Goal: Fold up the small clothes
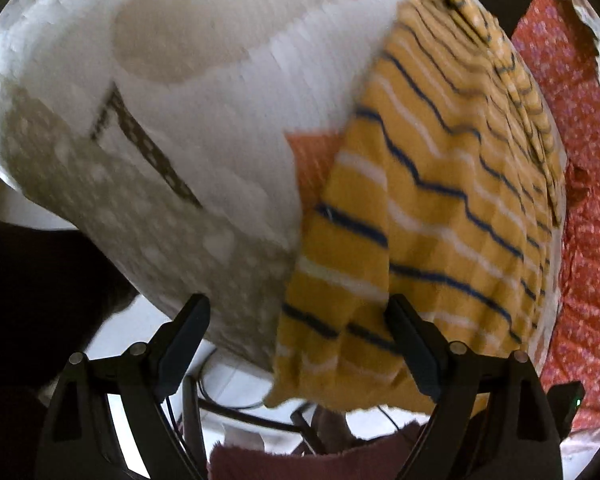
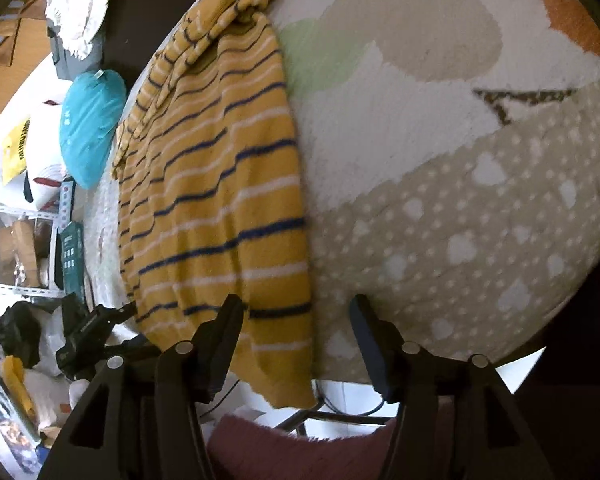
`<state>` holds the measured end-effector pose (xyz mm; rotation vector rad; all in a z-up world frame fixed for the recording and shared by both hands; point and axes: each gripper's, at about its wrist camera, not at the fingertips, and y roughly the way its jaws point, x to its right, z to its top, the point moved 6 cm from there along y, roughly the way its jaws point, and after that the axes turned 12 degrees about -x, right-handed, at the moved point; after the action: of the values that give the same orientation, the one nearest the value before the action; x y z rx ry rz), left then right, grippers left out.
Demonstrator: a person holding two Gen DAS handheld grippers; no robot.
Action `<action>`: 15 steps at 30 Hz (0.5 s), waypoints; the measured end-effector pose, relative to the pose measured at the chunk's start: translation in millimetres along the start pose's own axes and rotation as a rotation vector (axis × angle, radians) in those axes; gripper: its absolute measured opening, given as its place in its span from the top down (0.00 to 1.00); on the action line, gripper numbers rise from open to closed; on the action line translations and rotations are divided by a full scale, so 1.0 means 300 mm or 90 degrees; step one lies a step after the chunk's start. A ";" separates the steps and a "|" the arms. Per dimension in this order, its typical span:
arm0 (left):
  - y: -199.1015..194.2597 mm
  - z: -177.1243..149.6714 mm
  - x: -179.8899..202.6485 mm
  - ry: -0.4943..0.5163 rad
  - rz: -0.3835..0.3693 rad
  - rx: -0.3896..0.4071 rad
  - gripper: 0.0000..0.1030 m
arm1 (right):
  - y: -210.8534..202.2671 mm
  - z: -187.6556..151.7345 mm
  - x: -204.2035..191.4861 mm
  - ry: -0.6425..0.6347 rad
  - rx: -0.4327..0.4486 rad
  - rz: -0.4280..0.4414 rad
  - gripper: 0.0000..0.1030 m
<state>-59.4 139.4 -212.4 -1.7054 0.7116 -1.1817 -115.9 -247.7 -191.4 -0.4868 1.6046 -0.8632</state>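
Note:
A small yellow sweater with navy and white stripes (image 1: 440,208) lies on a patterned cream and beige blanket (image 1: 188,112) over a round table; its hem hangs over the near edge. My left gripper (image 1: 298,316) is open, its jaws wide apart above the sweater's hem and the table edge. In the right wrist view the sweater (image 2: 220,184) lies folded lengthwise at the left of the blanket (image 2: 460,208). My right gripper (image 2: 296,320) is open over the sweater's right hem corner, holding nothing. The left gripper (image 2: 96,328) shows at the sweater's left hem.
A red patterned cloth (image 1: 588,208) lies beyond the table on the right. A teal cushion (image 2: 90,124), shelves and bags (image 2: 24,248) stand left of the table. A maroon fabric (image 2: 300,448) and cables lie below the near table edge.

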 end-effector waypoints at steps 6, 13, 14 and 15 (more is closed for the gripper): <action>0.069 -0.091 0.055 0.044 -0.022 -0.063 0.19 | 0.078 -0.047 -0.061 -0.030 -0.033 0.008 0.37; 0.040 -0.138 0.137 0.091 -0.035 -0.064 0.90 | 0.129 -0.070 -0.097 -0.059 -0.069 0.005 0.75; 0.036 -0.137 0.147 0.081 -0.040 -0.062 0.90 | 0.166 -0.087 -0.107 -0.064 -0.099 0.008 0.89; 0.023 -0.140 0.134 0.063 -0.047 -0.060 0.91 | 0.189 -0.097 -0.114 -0.070 -0.115 0.002 0.90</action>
<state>-82.9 88.1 -197.5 -1.7741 0.7815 -1.3104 -128.1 -179.0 -210.9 -0.6479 1.5876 -0.6807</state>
